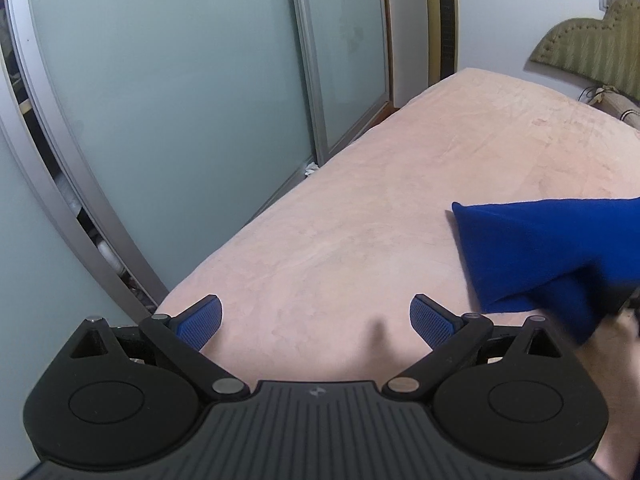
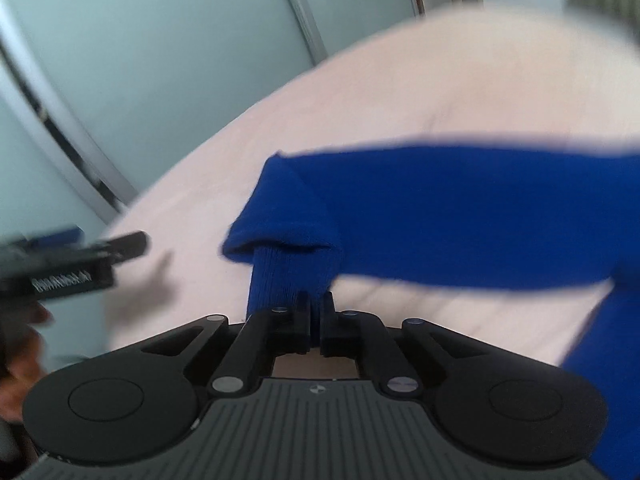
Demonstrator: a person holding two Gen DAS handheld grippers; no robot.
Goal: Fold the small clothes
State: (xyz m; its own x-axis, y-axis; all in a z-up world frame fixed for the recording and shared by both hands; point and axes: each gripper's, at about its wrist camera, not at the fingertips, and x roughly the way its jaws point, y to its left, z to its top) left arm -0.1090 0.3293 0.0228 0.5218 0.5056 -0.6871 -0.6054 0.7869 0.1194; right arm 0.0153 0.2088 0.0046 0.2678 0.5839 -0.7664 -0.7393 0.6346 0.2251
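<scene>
The left gripper (image 1: 316, 320) stands wide open and holds nothing, its blue pads (image 1: 200, 322) spread low over the pink bed (image 1: 360, 208). From this left wrist view the blue garment (image 1: 552, 256) hangs in from the right, a folded corner pointing toward the middle of the bed, its lower edge lifted just beside the right-hand pad. Sliding doors (image 1: 160, 80) run along the bed's left side, and a padded headboard (image 1: 592, 48) sits at the far end.

In the right wrist view the right gripper (image 2: 316, 304) is closed tight on a bunched ribbed end of the blue garment, which looks like a cuff or hem. The rest drapes across the bed to the right, partly raised. This view is blurred, so the cloth's layout is hard to read. It alone shows the pinch itself, and the left gripper from outside at the left edge; the other view alone shows the bed sharply.

The risk, as I judge it: with only one thick bunch held, the cloth may slip free or drag crooked, spoiling the fold
</scene>
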